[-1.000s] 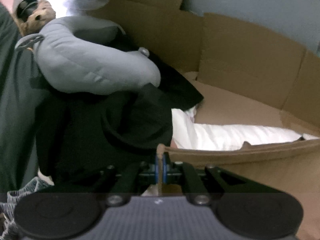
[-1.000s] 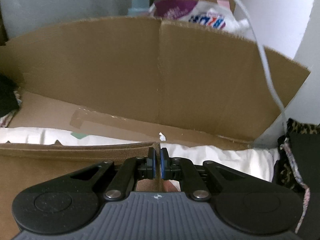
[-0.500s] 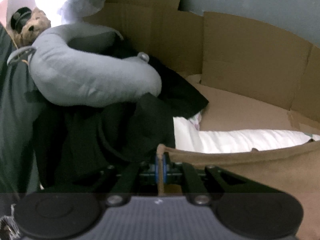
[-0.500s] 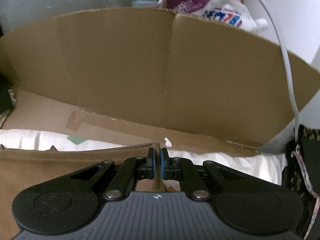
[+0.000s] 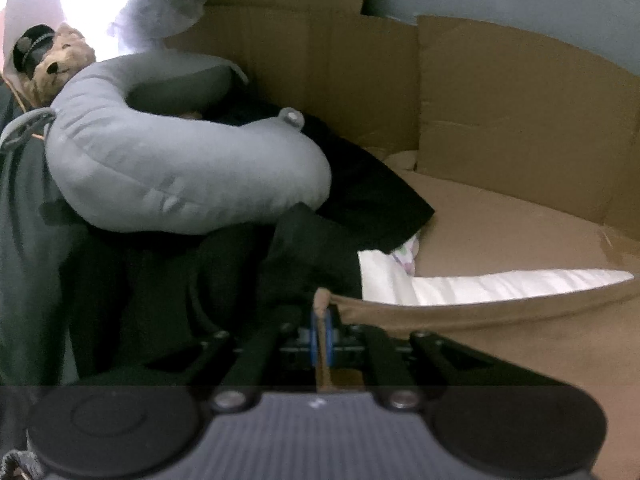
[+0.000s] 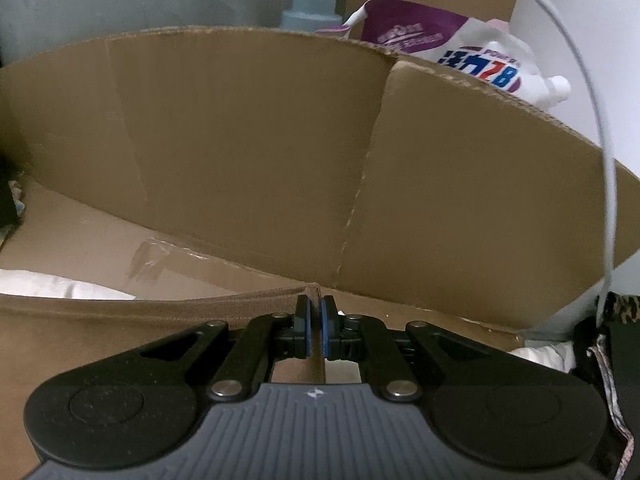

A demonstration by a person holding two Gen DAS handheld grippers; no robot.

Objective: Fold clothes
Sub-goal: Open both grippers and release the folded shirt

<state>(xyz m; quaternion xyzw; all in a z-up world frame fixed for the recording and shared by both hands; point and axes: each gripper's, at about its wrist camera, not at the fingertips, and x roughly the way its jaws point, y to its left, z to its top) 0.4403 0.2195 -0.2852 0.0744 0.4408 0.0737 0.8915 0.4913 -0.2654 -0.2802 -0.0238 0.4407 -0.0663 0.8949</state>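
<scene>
Left wrist view: set just behind the left tool, looking forward and low toward a neck pillow and cardboard wall. Right wrist view: close behind the right tool, facing the cardboard. Both views share the brown cloth edge and the white bedding.

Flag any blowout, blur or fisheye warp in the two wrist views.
Left wrist: window light top left is blown out, dark clothes lose detail, neck pillow is soft. Right wrist: evenly lit, the cardboard wall bows from distortion, white cable curves, corners vignetted black.
</scene>
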